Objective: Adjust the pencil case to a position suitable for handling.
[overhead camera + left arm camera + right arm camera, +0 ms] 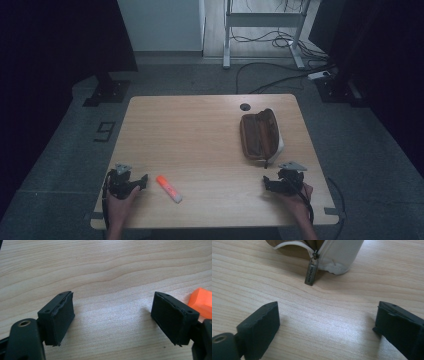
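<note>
Both forearms enter from the near edge of the wooden table (pixel 200 130), each hand wrapped around a gripper that rests low at the table's front. The left gripper (pixel 142 180) sits at the near left corner, its jaws pointing toward the table's middle; in the left gripper view (pixel 112 320) the two black jaws stand wide apart with bare wood between them, so it is released. An orange highlighter (pixel 169 188) with a white end lies flat just beside this gripper, on its inner side; its orange end (pixel 202 302) shows past the right-hand jaw in the left gripper view, outside the gap. The right gripper (pixel 268 182) sits at the near right, jaws likewise spread and empty (pixel 325 325). A brown pencil case (pixel 260 135), unzipped and lying open, rests just beyond the right gripper, its metal zipper pull (pixel 311 273) on the wood ahead of the jaws, apart from them.
</note>
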Available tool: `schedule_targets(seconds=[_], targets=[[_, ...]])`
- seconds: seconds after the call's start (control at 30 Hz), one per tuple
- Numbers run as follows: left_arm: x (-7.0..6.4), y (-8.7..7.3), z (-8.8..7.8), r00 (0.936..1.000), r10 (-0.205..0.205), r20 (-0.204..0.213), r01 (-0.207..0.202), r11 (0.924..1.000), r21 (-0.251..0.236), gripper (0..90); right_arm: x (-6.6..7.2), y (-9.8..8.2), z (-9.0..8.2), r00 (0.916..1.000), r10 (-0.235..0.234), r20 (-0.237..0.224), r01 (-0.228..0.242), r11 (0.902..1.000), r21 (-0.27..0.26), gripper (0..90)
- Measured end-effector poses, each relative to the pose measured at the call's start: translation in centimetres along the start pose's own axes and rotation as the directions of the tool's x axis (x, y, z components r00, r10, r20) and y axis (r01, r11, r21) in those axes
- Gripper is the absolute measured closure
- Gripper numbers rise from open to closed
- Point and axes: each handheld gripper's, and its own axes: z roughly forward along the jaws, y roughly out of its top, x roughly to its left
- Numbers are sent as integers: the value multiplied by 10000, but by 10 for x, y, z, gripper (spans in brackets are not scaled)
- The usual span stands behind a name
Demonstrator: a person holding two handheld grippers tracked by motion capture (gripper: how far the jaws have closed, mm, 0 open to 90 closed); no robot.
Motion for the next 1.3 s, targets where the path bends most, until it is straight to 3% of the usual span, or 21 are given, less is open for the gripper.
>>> schedule_targets(seconds=[0.8, 1.1, 1.3], targets=[[0, 1, 0, 10000, 42, 51, -42, 10000, 29, 186, -1, -1, -1, 9992, 241, 327, -239, 9997, -86, 88], [0, 1, 0, 10000, 42, 53, -42, 10000, 30, 186, -2, -2, -4, 9992, 261, 301, -258, 9996, -107, 141], [0, 1, 0, 10000, 40, 54, -40, 10000, 28, 186, -10, -1, -8, 9972, 720, 180, -717, 9973, -177, 172]])
